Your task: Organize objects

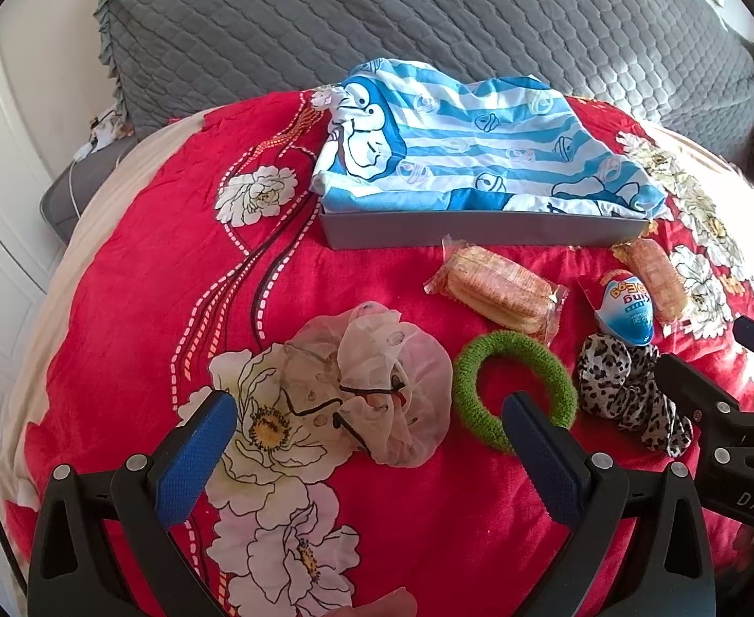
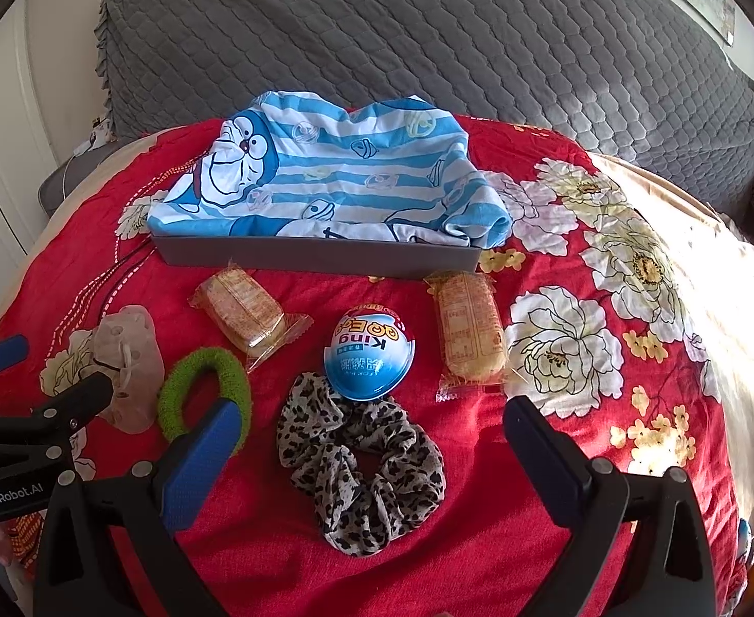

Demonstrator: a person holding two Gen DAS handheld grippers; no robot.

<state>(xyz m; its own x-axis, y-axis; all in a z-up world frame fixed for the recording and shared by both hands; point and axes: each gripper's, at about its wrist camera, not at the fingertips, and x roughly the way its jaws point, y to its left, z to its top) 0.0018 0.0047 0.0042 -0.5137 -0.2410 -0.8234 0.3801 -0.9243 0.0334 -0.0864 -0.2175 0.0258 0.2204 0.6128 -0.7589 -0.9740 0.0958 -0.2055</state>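
Hovering over the red floral bed point(image 2: 480, 555), both tools gape wide and empty. The left tool point(image 1: 372, 429) frames a sheer pink scrunchie point(image 1: 377, 385). The right tool point(image 2: 369, 434) frames a leopard scrunchie point(image 2: 361, 468) near a blue egg point(image 2: 369, 355).

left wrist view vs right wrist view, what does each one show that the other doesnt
Only the left wrist view shows the sheer pale scrunchie unobstructed, lying between the open left gripper's fingers.

Only the right wrist view shows the whole leopard scrunchie ahead of the open right gripper, and the egg's "King" label.

Both show the green hair ring, blue egg, two wrapped snacks, the grey tray under the striped cartoon cloth.
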